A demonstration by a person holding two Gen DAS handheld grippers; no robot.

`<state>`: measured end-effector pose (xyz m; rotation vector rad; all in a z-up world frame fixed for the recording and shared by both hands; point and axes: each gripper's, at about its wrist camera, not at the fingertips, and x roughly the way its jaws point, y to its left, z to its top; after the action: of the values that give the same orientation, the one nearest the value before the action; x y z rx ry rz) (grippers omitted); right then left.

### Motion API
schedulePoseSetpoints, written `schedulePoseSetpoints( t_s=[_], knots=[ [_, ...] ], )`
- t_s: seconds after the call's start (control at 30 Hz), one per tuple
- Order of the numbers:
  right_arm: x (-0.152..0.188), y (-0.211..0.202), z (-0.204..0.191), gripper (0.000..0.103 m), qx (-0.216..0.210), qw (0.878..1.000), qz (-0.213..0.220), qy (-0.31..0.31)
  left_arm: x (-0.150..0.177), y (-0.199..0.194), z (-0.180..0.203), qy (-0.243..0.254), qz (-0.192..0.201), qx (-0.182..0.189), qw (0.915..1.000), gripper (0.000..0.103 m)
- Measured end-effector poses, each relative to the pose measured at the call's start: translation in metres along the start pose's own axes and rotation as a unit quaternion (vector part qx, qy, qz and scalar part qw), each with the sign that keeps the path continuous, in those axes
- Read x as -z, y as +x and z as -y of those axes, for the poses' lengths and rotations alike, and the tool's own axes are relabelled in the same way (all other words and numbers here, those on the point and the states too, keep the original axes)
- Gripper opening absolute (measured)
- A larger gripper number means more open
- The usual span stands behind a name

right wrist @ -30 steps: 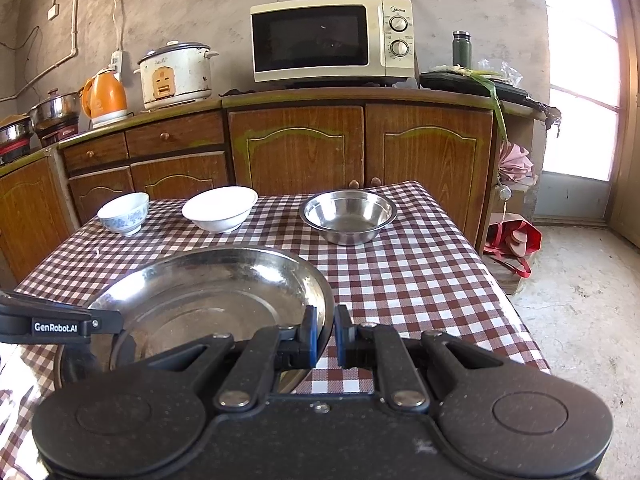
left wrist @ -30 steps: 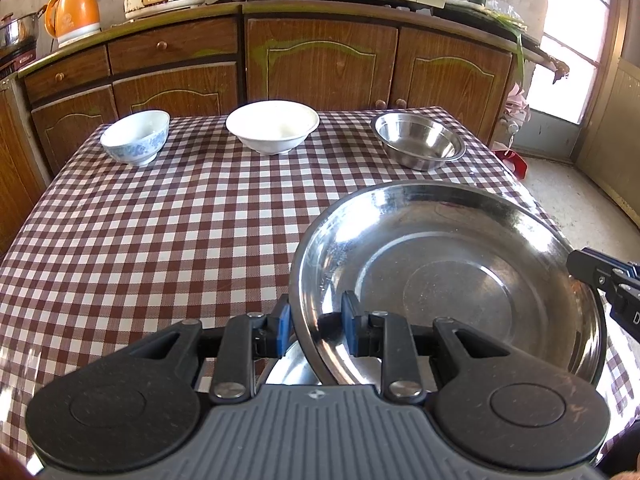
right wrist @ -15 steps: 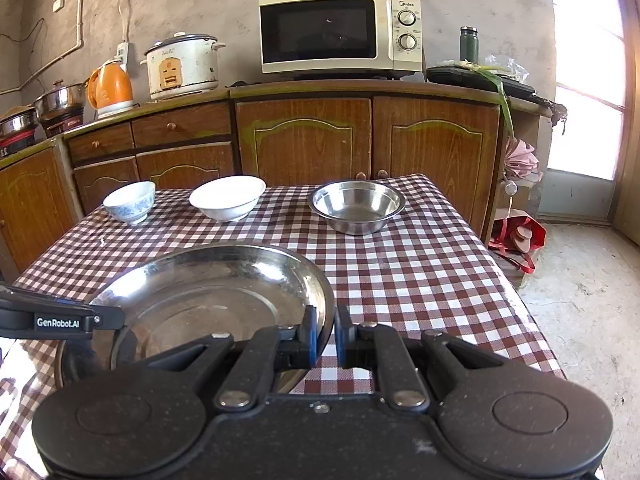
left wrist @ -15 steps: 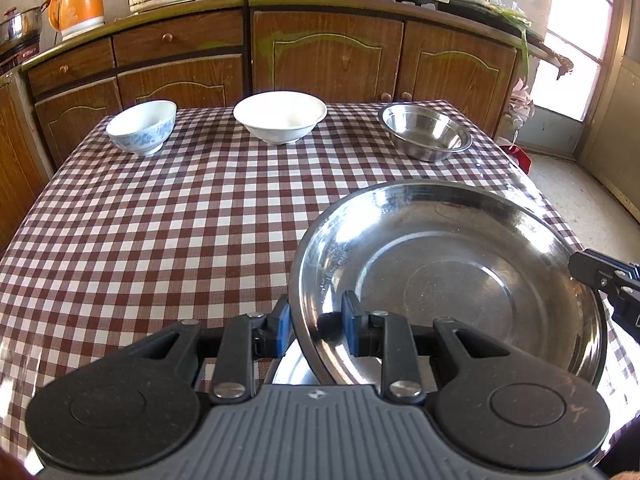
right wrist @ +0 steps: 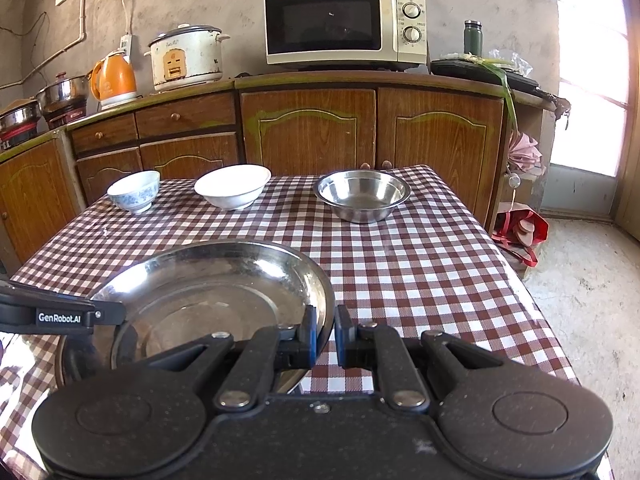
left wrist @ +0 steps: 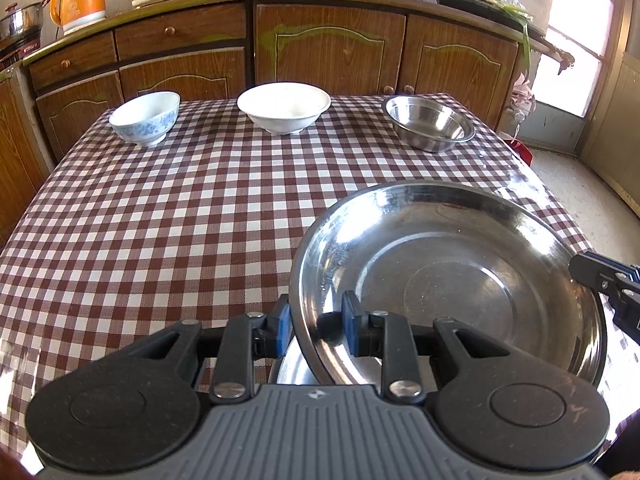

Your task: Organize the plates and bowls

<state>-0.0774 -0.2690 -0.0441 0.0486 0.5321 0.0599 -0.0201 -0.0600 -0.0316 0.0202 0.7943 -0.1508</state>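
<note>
A wide steel plate (left wrist: 460, 288) hangs tilted over the near part of the checked table (left wrist: 160, 220). My left gripper (left wrist: 316, 320) is shut on its left rim, one blue pad inside and one outside. My right gripper (right wrist: 325, 330) is shut on the right rim of the same plate (right wrist: 208, 292). Each gripper shows in the other's view: the right gripper (left wrist: 600, 280) and the left gripper (right wrist: 80, 314). A second shiny steel surface (left wrist: 292, 368) shows just below the plate. At the far edge stand a blue-patterned bowl (left wrist: 145, 118), a white bowl (left wrist: 284, 106) and a steel bowl (left wrist: 430, 122).
Wooden cabinets (right wrist: 312, 132) run behind the table, carrying a microwave (right wrist: 344, 26), a rice cooker (right wrist: 186, 58) and an orange kettle (right wrist: 114, 78). Bare floor (right wrist: 580, 300) and a red bag (right wrist: 520, 228) lie to the right of the table.
Both grippers keep their hold on the plate. The far bowls and cabinets sit slightly higher in both views; otherwise nothing has moved.
</note>
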Motion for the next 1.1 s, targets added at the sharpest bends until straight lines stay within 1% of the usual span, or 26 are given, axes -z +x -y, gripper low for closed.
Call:
schedulePoseSetpoints(
  t_s=[1.1],
  knots=[
    [0.018,-0.002,-0.007,0.014,-0.006,1.0,-0.028,-0.006,0.014,0.004,-0.004,0.002,-0.018,-0.003,0.9998,0.027]
  ],
)
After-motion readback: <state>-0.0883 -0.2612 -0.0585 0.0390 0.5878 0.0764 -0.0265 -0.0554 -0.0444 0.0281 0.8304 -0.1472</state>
